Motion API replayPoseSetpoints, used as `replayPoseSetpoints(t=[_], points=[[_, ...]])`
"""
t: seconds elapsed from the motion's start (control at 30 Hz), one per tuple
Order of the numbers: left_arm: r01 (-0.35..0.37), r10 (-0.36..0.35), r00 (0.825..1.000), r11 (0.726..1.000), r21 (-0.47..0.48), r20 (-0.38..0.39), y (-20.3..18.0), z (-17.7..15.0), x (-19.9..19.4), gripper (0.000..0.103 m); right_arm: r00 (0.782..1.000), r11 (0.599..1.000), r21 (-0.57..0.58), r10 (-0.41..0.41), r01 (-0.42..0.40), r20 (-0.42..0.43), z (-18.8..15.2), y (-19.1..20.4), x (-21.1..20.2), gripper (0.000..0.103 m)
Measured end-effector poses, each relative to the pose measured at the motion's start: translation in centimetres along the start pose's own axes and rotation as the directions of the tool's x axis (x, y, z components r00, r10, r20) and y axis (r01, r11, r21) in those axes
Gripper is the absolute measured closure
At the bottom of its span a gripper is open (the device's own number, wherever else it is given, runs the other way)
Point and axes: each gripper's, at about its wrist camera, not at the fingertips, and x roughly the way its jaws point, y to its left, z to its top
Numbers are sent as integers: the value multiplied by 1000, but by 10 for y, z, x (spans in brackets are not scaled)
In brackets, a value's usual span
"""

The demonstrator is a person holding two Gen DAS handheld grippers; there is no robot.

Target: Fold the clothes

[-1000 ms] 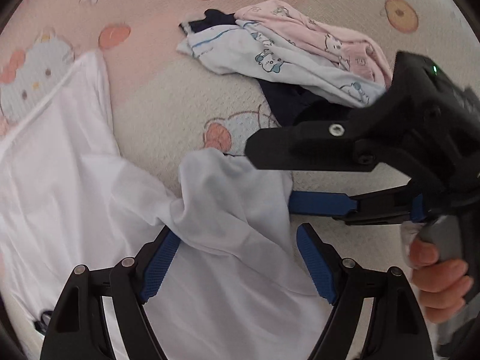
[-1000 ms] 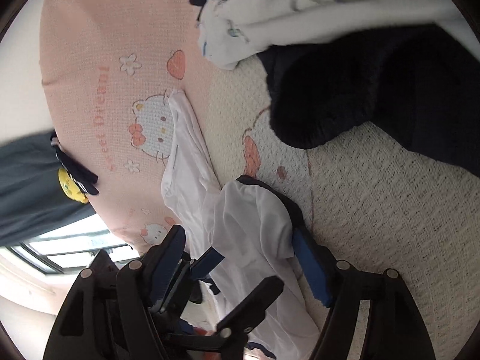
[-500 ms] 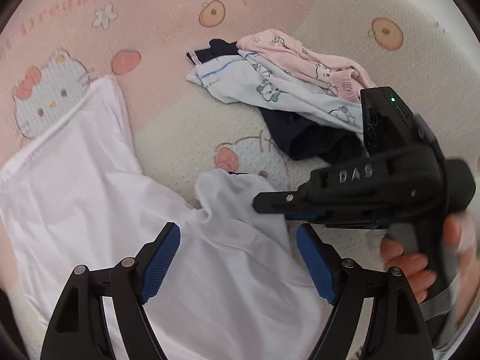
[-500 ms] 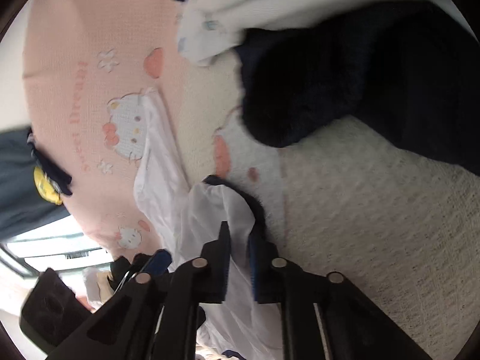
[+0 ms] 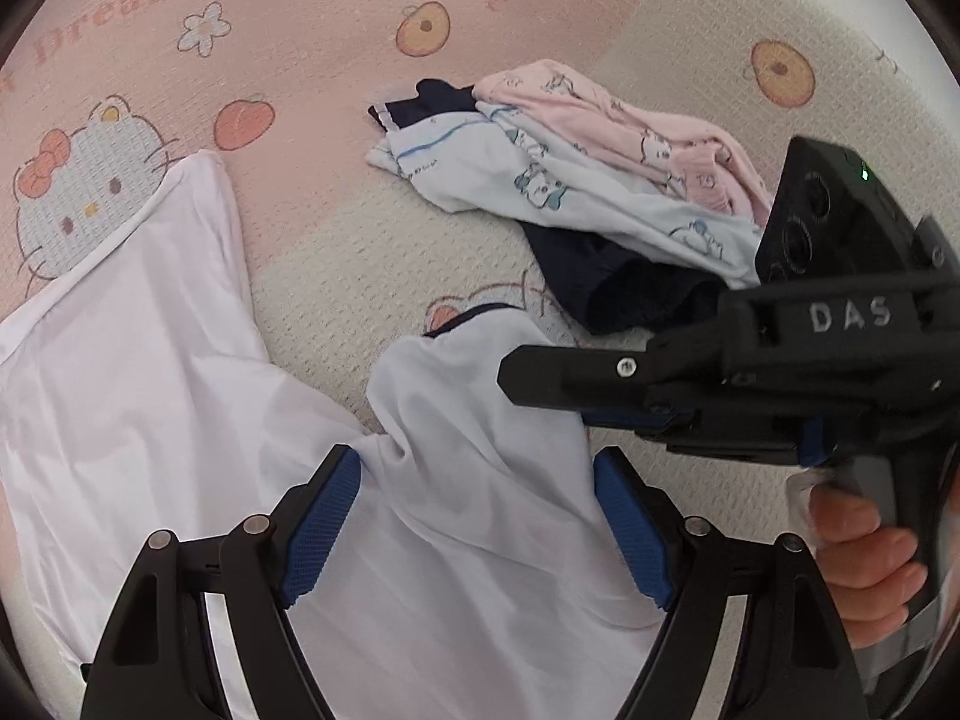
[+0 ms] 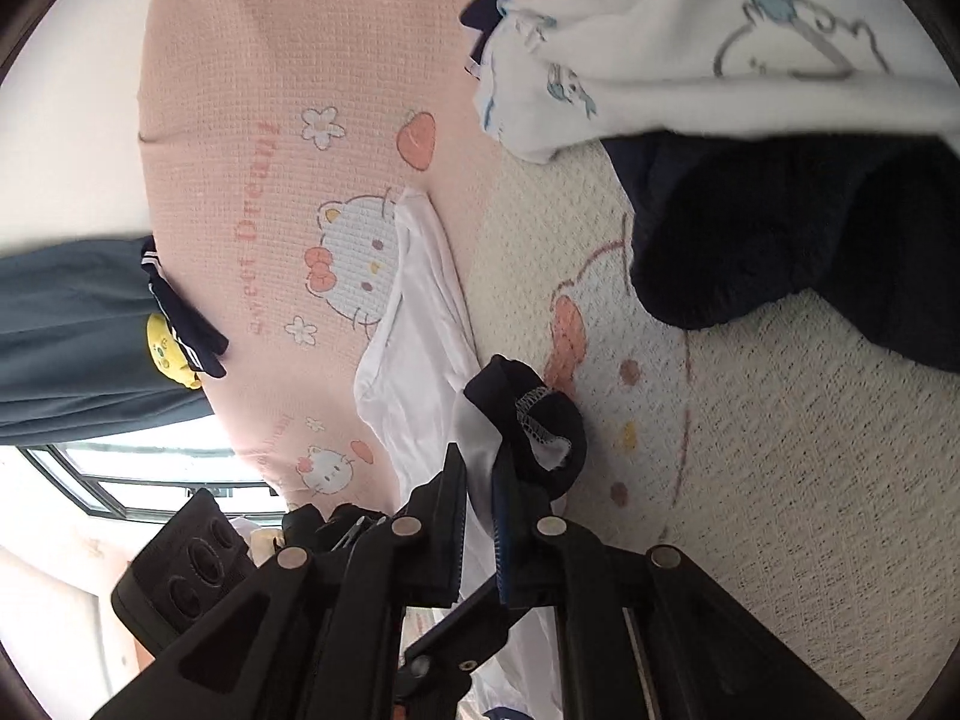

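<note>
Right black gripper with blue pads [image 6: 478, 483]: jaws nearly closed, pinching the navy-trimmed sleeve of the thin white shirt [image 5: 150, 396] at its cuff [image 6: 528, 414]. Left black gripper with blue pads [image 5: 480, 516]: jaws wide, straddling a bunched fold of the same shirt, gripping nothing. Shirt lies crumpled on the pink-and-cream cartoon-cat bedspread [image 5: 312, 36], body spread left, sleeve toward centre. Right gripper body crosses the left view just above the sleeve, hand [image 5: 864, 552] on its handle. Heap of other laundry near the sleeve: pink printed garment [image 5: 630, 120], white printed garment [image 5: 540, 180], dark navy garment [image 5: 612, 282]. Grey fabric [image 6: 66, 336] at bed edge.
</note>
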Motion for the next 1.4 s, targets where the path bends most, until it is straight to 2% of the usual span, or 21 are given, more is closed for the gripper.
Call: replayPoseSetpoints(t=[0.13,0.3,0.37,0.43,0.53,0.57,0.63,0.67,0.7,0.73,0.77,0.83,0.97,1.03,1.13,1.23,1.4], points=[[-11,9,999,999,41,34,-10,2,-9,24,996,996,-23,81,-80,25,1,8,-3,96],[-32,30,999,999,42,40,-11,1,-4,24,996,995,-40,87,-87,8,-1,9,-2,96],[-25,25,999,999,19,36,-9,1,0,29,996,995,-35,90,-90,3,-1,7,-3,96],[-34,33,999,999,13,38,-7,0,1,60,996,995,-30,93,-93,-2,-2,4,-5,96],[-70,69,997,997,21,40,-6,-2,4,81,997,996,-33,79,-79,-1,-1,5,-4,93],[-77,76,996,997,24,42,-6,-2,5,83,997,996,-31,81,-81,1,-1,5,-4,93],[-82,81,996,996,17,47,-4,-4,5,85,994,994,-17,108,-108,-3,-1,4,-5,90],[-86,85,995,996,12,44,-3,-4,5,85,995,994,-16,104,-104,-1,-1,5,-6,72],[-92,91,995,996,8,39,-2,-5,5,85,998,997,-26,71,-70,2,-2,6,-7,61],[-93,93,995,996,1,36,0,-4,5,85,999,999,-36,35,-35,5,-2,7,-7,45],[-90,90,995,996,-9,34,3,-4,4,85,1000,999,-34,4,-4,0,-2,5,-6,41],[-78,79,996,997,-29,30,7,-3,2,85,999,1000,-4,-28,28,-15,-3,-3,-3,41],[-57,60,998,996,-69,32,14,-3,-3,85,1000,994,111,11,-7,-30,-4,-22,5,41],[-37,41,999,994,-98,31,18,-4,-5,85,999,992,125,10,-6,-31,-3,-22,9,41],[-9,13,1000,989,-147,28,26,-7,-6,85,999,991,127,-30,33,-27,-2,-17,15,41],[-14,21,999,984,-180,35,32,-10,-8,85,999,993,112,-43,44,-11,-4,-8,18,41],[0,11,999,971,-241,46,47,-15,-11,85,989,990,-7,-143,143,-30,-12,5,27,41]])
